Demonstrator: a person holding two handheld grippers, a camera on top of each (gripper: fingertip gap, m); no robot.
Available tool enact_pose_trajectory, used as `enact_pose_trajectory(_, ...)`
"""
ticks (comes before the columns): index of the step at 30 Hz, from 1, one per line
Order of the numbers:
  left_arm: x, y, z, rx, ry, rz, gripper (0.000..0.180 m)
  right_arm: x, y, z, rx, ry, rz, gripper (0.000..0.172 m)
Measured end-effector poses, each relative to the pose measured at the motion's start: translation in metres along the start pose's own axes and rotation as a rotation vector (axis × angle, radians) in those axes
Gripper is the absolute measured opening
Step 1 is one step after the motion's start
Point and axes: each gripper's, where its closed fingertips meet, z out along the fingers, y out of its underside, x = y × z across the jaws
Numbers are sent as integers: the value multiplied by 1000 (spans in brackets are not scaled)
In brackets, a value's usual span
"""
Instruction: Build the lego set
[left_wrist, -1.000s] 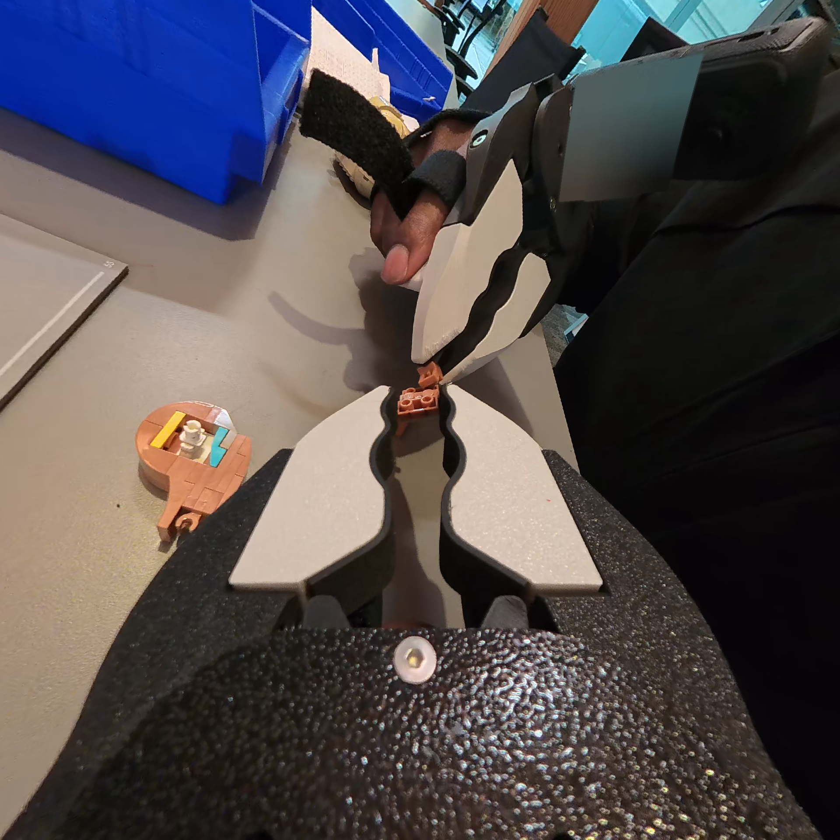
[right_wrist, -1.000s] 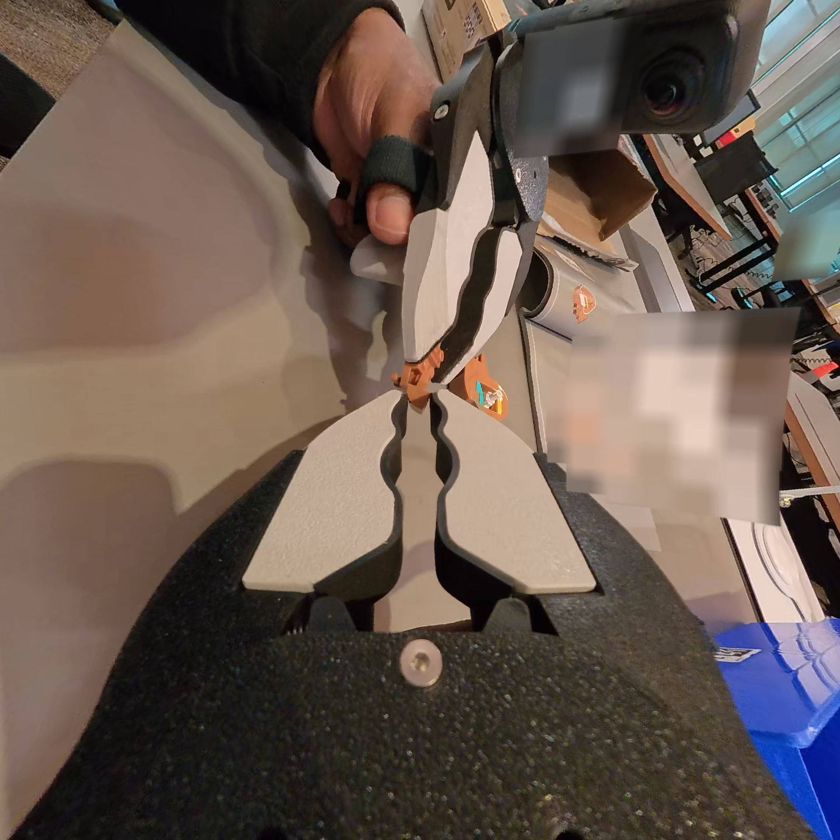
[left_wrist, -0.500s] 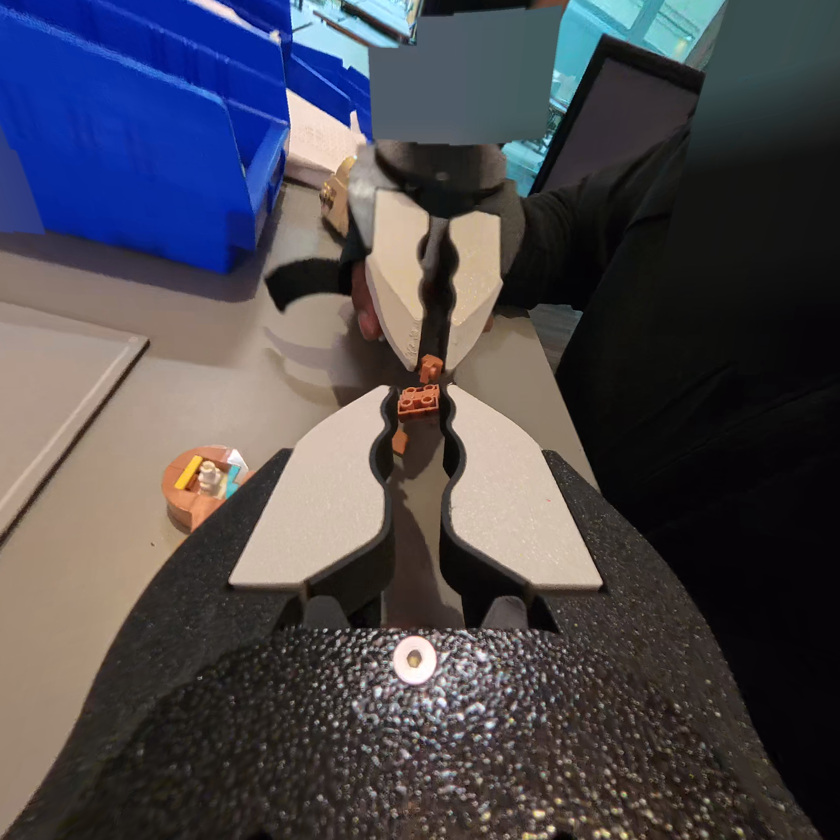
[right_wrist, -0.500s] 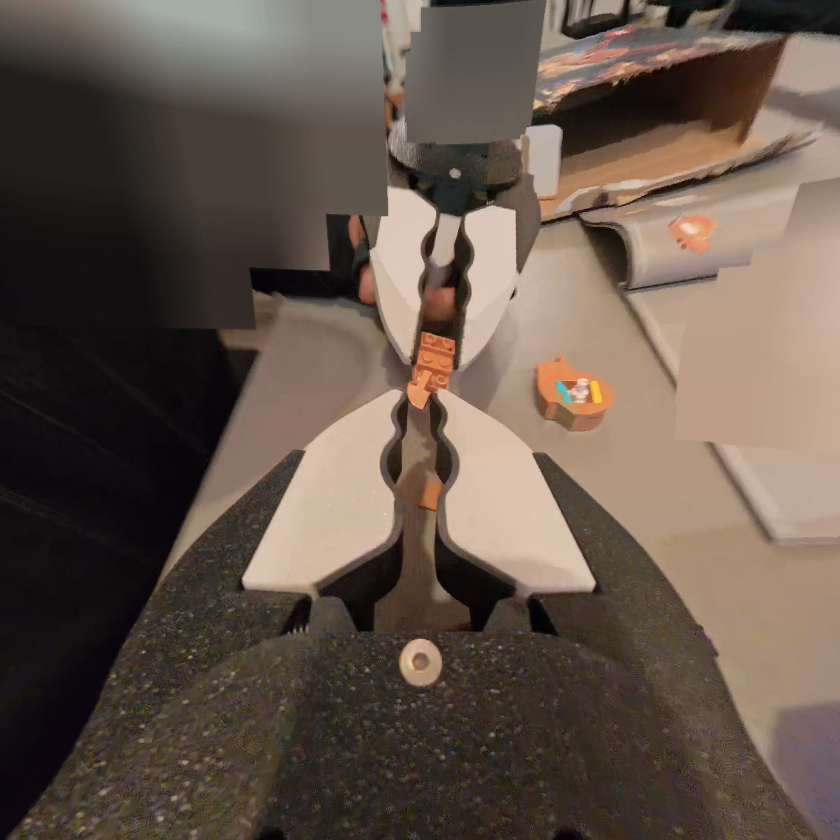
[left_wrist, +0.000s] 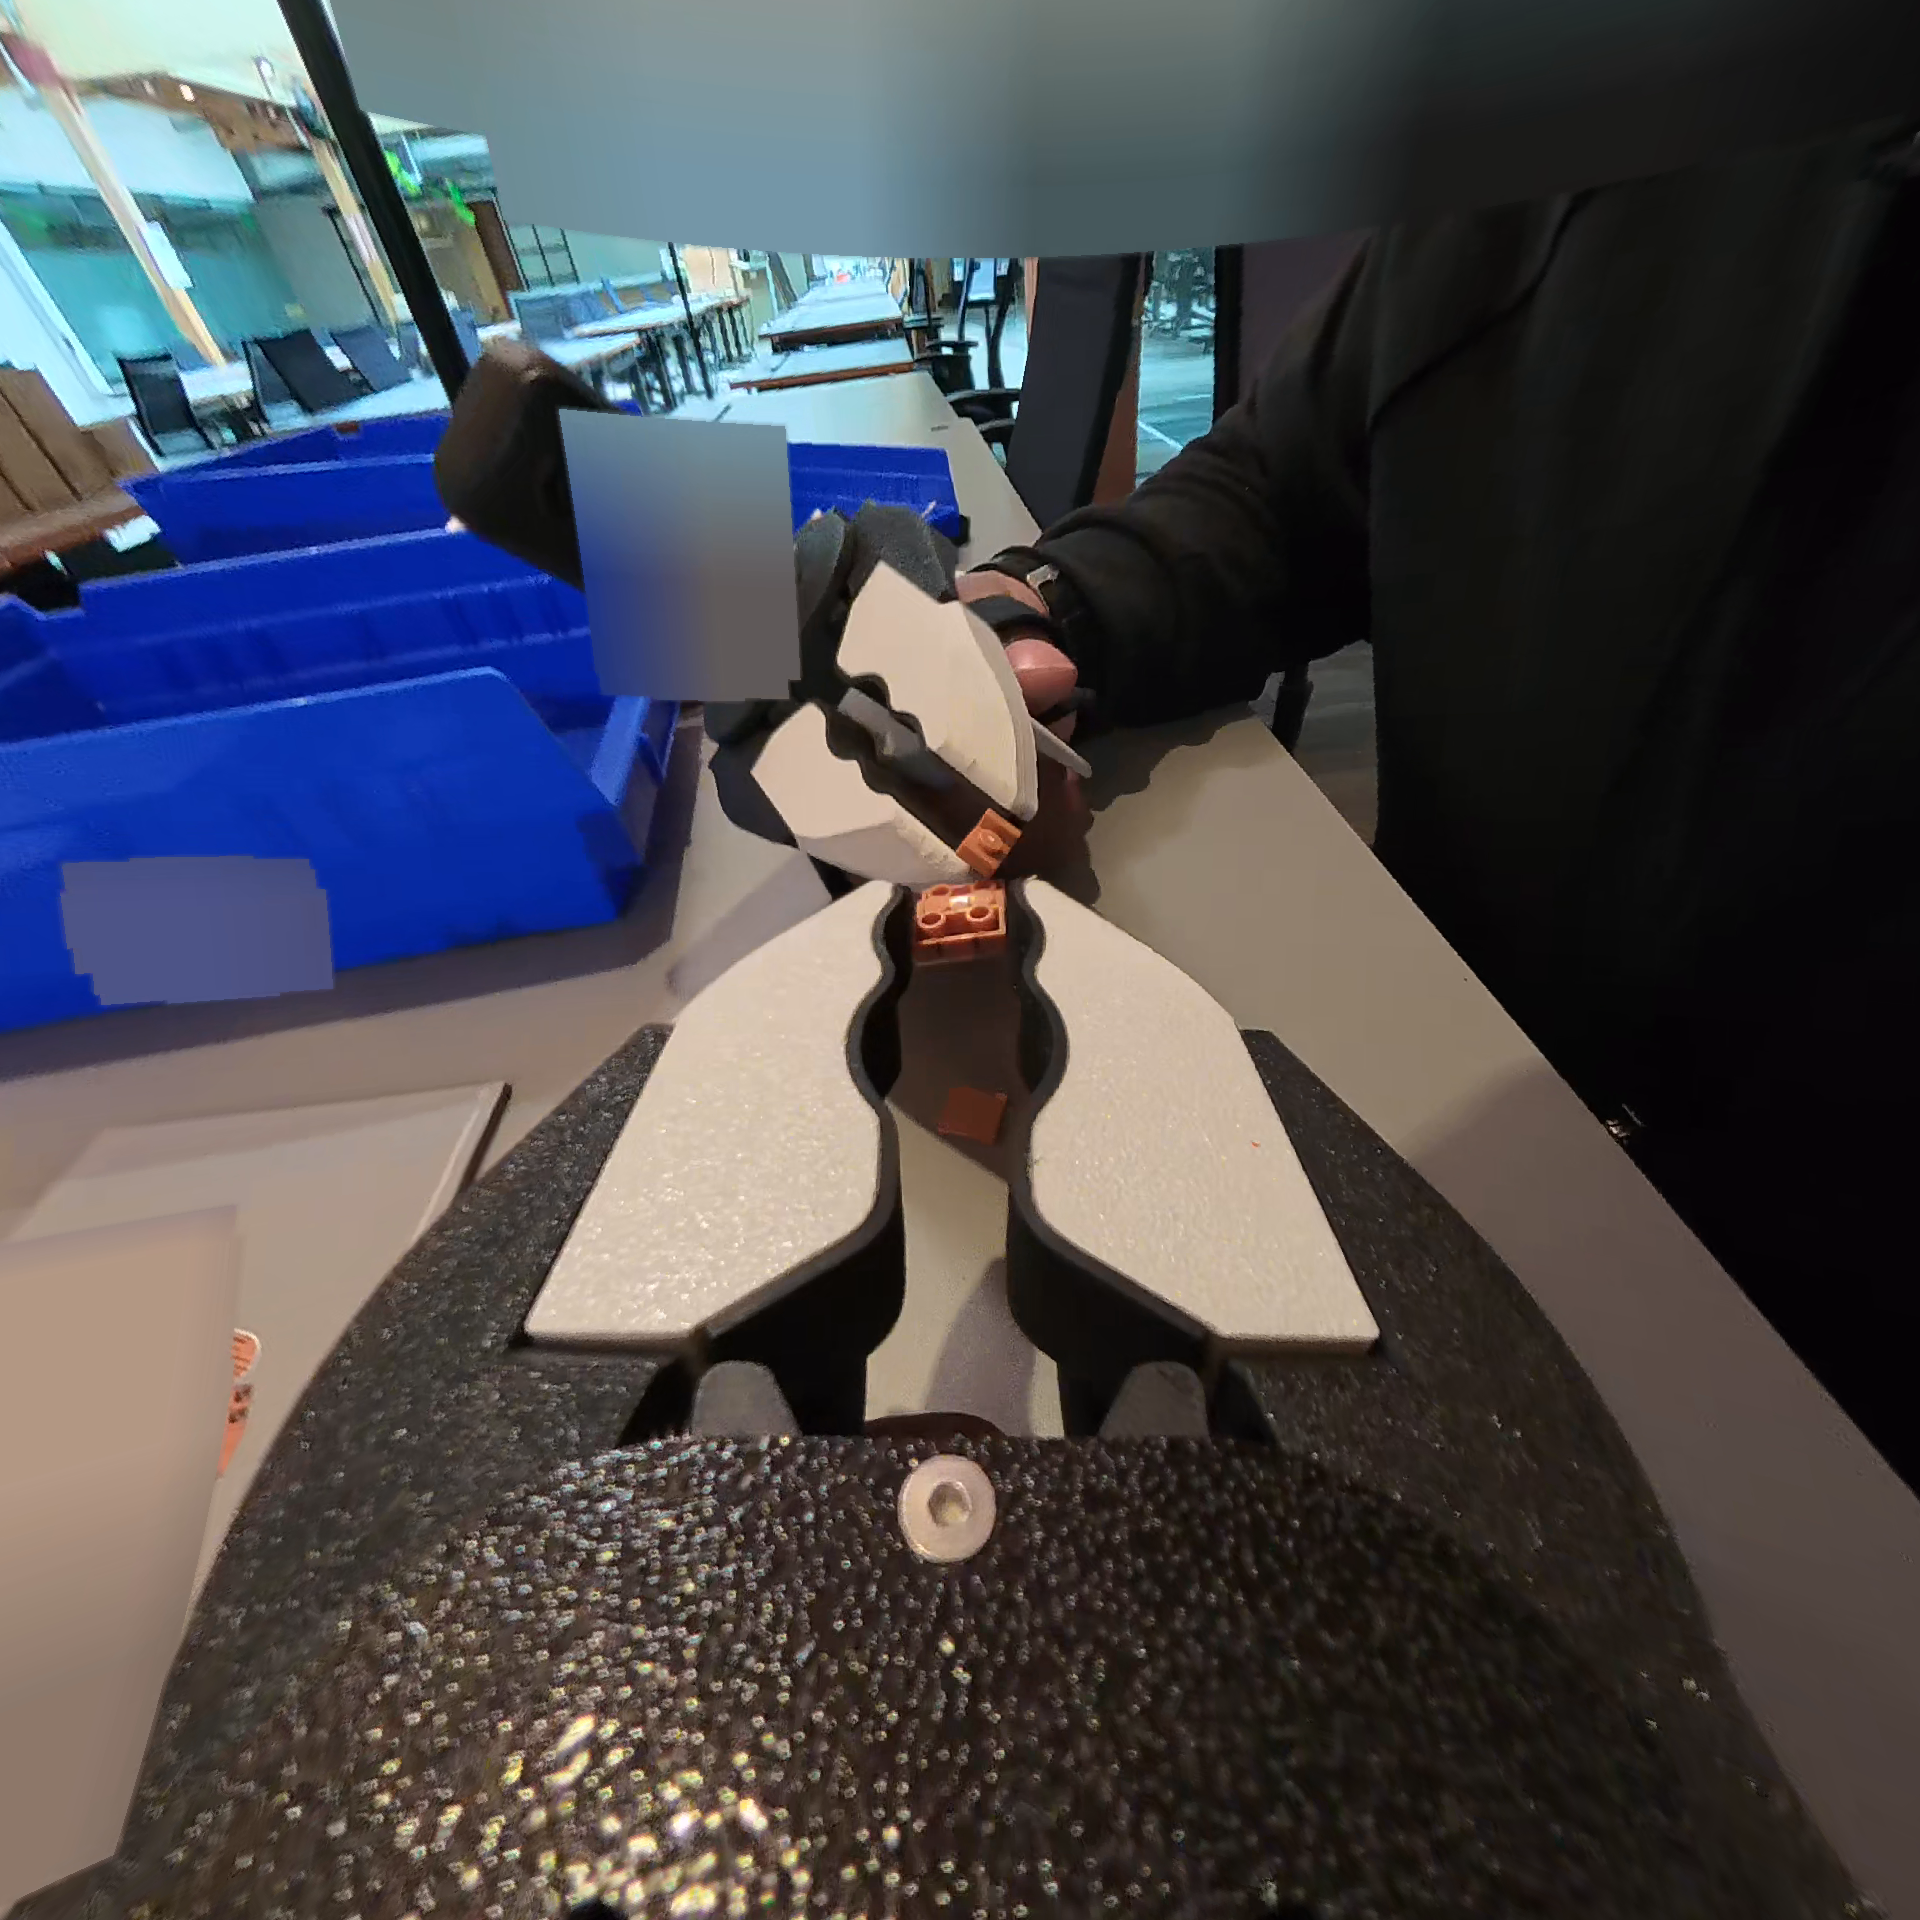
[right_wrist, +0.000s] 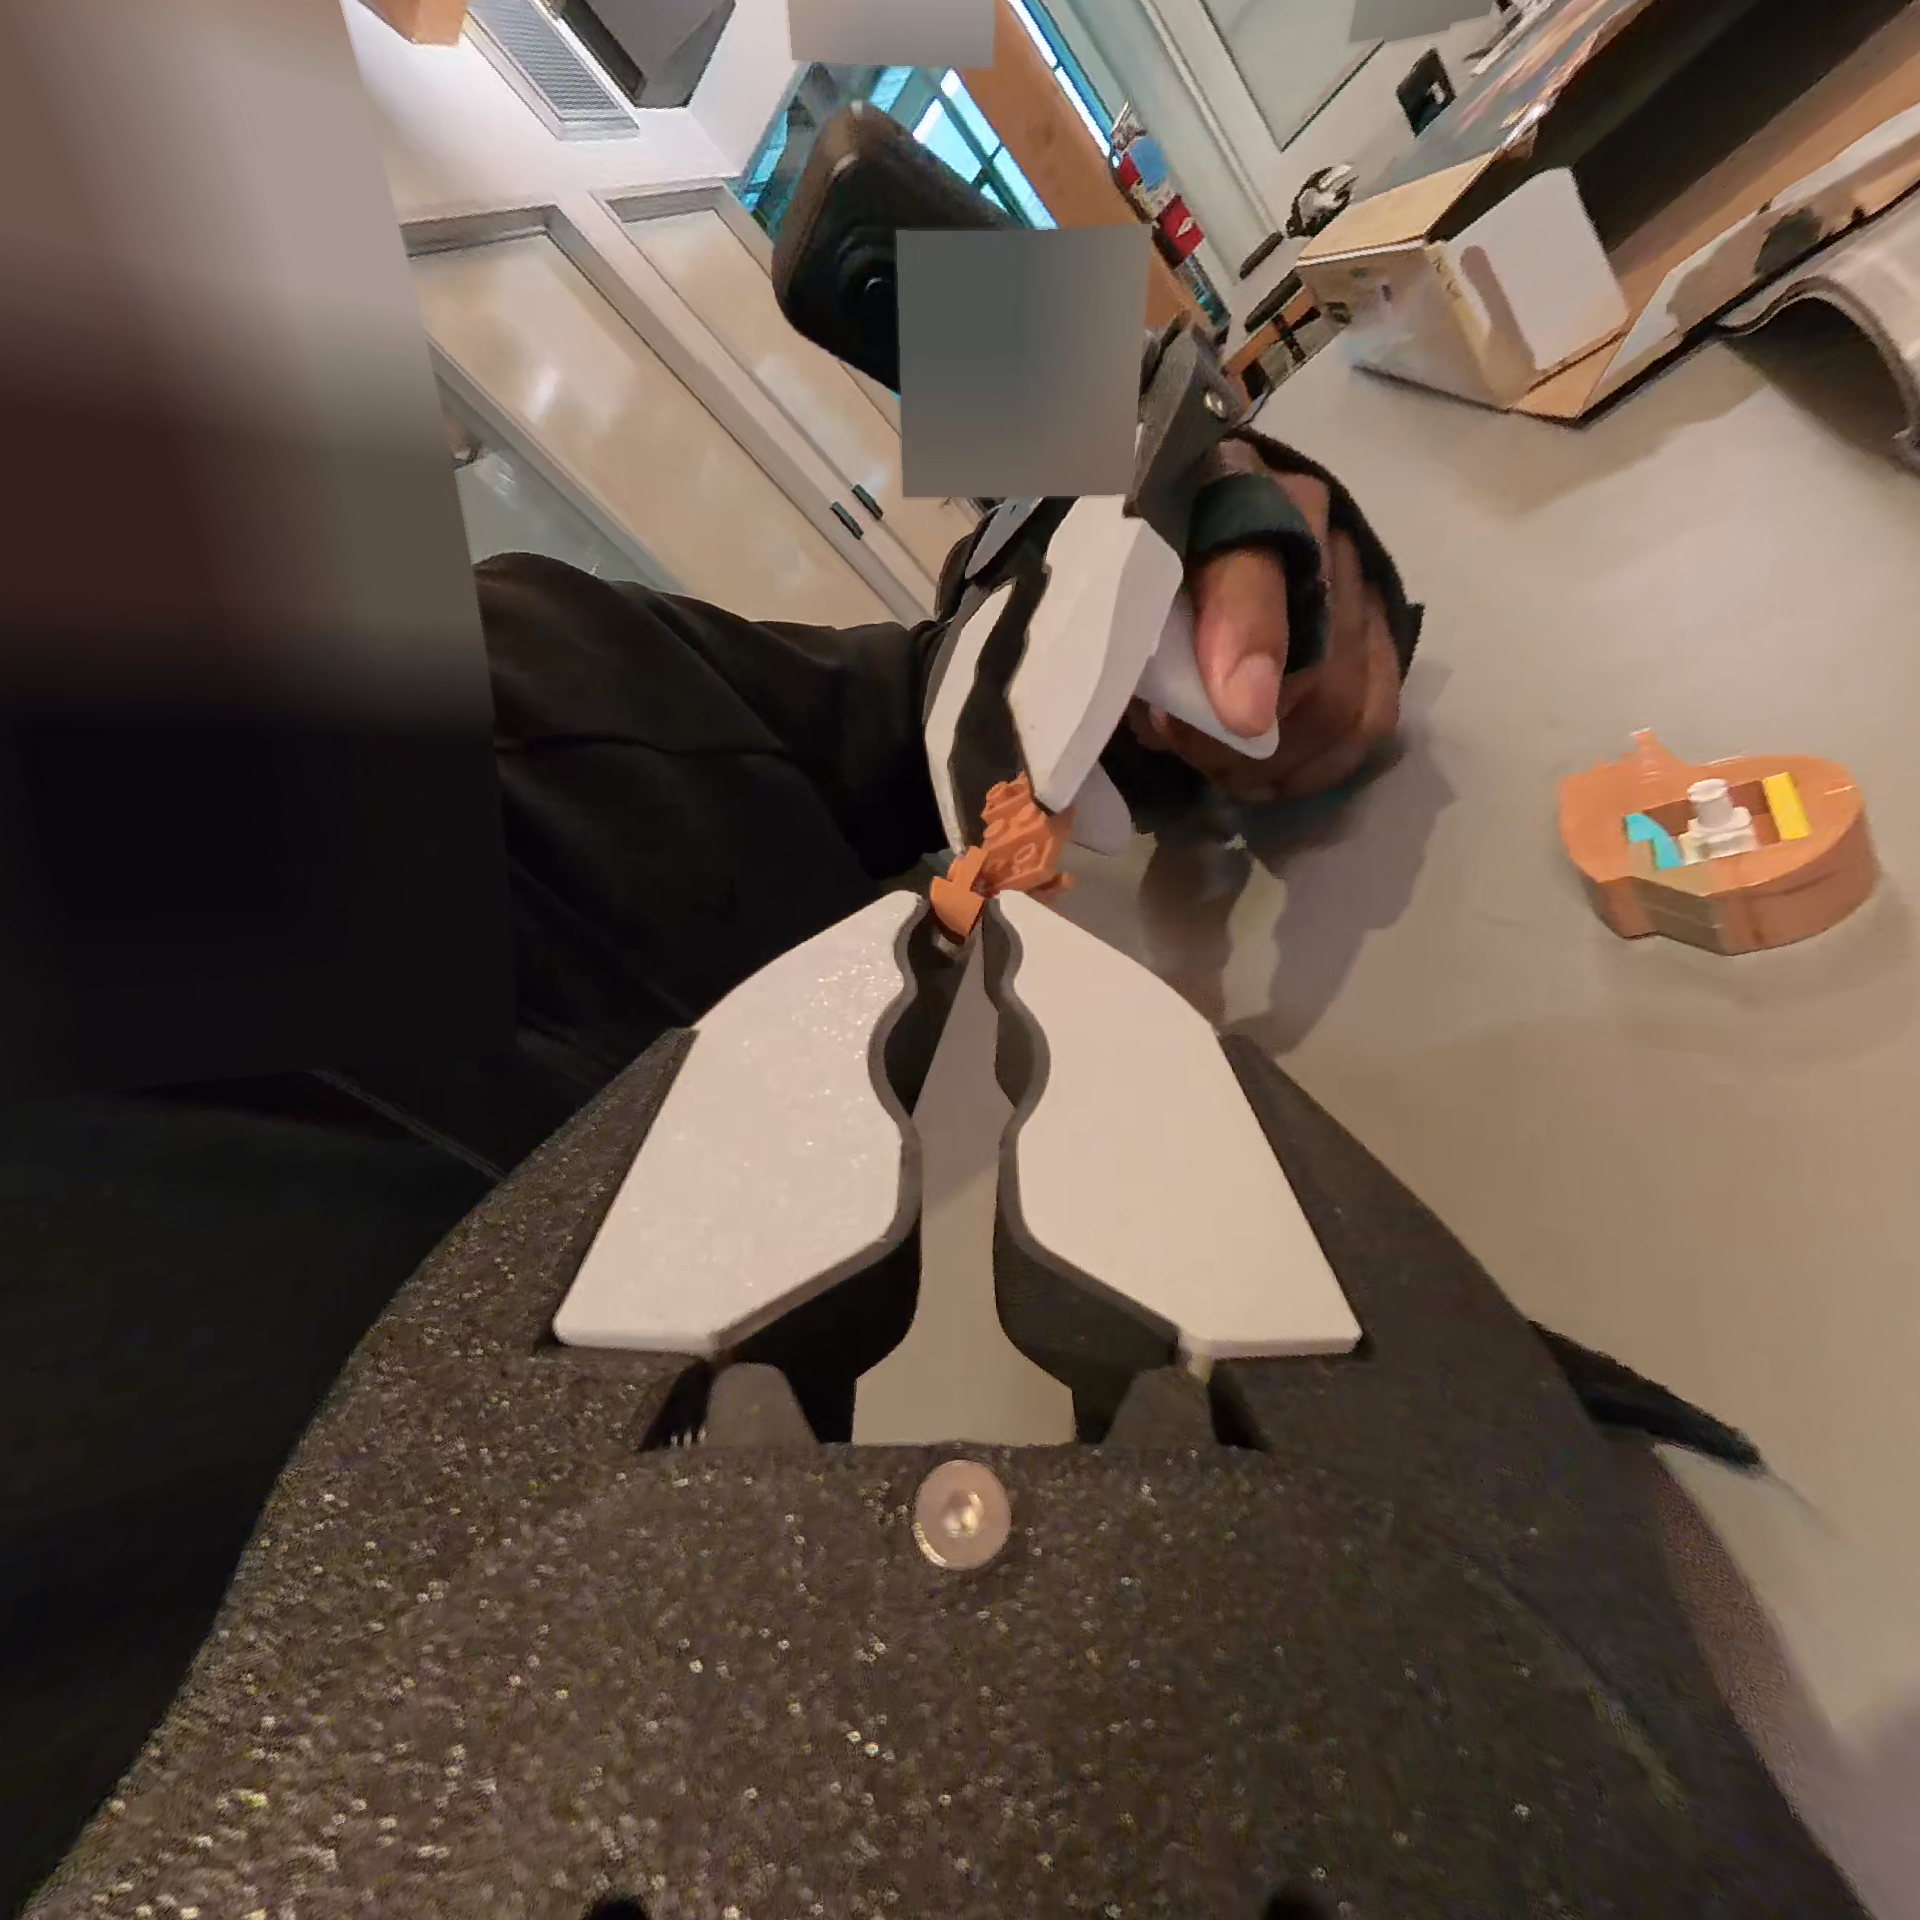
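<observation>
Orange-brown brick (left_wrist: 958, 924), studded, sits clamped between the left claw (left_wrist: 961, 914) tips, both pads pressing its sides, held above the grey worktop (left_wrist: 1299, 914). Right claw (right_wrist: 961, 920) is pinched on a small orange plate (right_wrist: 954, 902), same colour, thin, one stud showing. Plate touches the brick's edge; whether they are joined, cannot tell. Both pieces are held only at the very tips, so a twist or uneven push could likely pop either one free. A loose brown tile (left_wrist: 972, 1113) lies on the worktop below the brick. A round brown model (right_wrist: 1720, 852) with yellow, teal and white bits sits on the worktop well right of the brick. Blue bins (left_wrist: 312, 790) stand left of the brick, beyond it.
</observation>
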Motion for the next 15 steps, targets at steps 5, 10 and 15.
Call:
enact_pose_trajectory(5, 4, -2, 2, 16, 0, 65, 17, -2, 2, 2, -6, -28, 37, 9)
enact_pose_trajectory(10, 6, -4, 2, 32, -7, 92, 17, -3, 3, 3, -7, -50, 75, 9)
enact_pose_trajectory(15, 7, -5, 2, 43, -9, 109, 16, -2, 4, 3, -11, -53, 109, 10)
